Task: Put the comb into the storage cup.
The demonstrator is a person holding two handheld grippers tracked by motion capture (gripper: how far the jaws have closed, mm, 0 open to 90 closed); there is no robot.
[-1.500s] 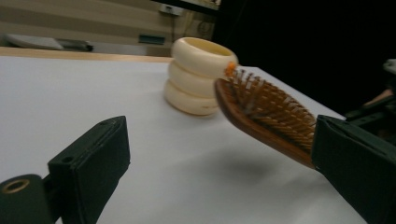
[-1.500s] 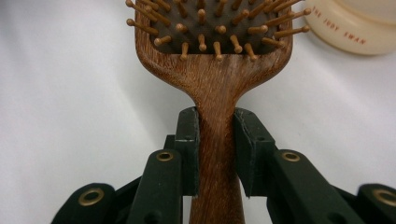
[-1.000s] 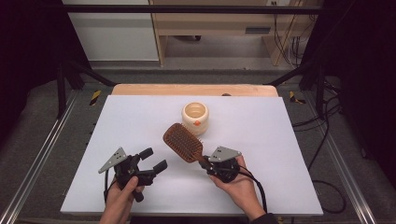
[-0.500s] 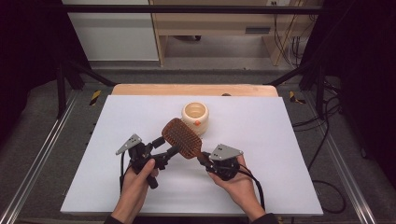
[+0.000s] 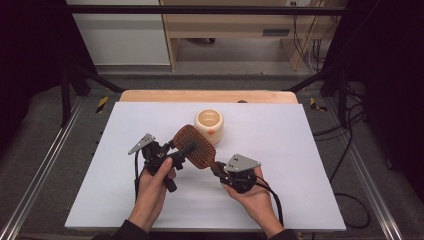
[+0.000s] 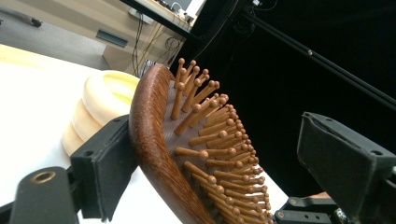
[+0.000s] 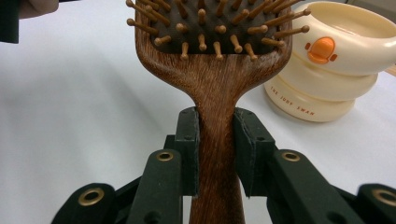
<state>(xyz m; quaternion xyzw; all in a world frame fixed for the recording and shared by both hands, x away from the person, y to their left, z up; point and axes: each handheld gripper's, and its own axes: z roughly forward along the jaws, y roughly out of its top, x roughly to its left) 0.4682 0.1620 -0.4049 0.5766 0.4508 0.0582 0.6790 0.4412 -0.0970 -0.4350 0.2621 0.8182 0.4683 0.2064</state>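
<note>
Right gripper (image 5: 218,169) is clamped on the wooden hairbrush (image 5: 194,146) handle. In the right gripper view both pads sit flush against the handle (image 7: 215,140) just below where it flares into the head, one pad each side, jaws pressed in tight. Brush head extends straight out ahead of the jaws, bristles facing the camera.

Left gripper (image 5: 181,151) is at the brush head, coming in from the opposite side to the right gripper. Jaws are spread with the head between them, and have just been closing. In the left gripper view the one pad (image 6: 100,172) sits against or just beside the wooden back of the head; can't tell if it's touching. The other pad (image 6: 348,161) is well clear of the bristle tips (image 6: 219,135), with a visible gap. So it isn't pinching the brush.

In the high view the brush is held off the white table (image 5: 300,150), between the two grippers, head angled up and away from the right gripper toward the left.

Cream ring-shaped container (image 5: 209,125) with an orange mark stands on the table just beyond the brush head, past both tools. In the right gripper view it's ahead and to the right of the jaws; in the left gripper view it sits behind the brush's back.
</note>
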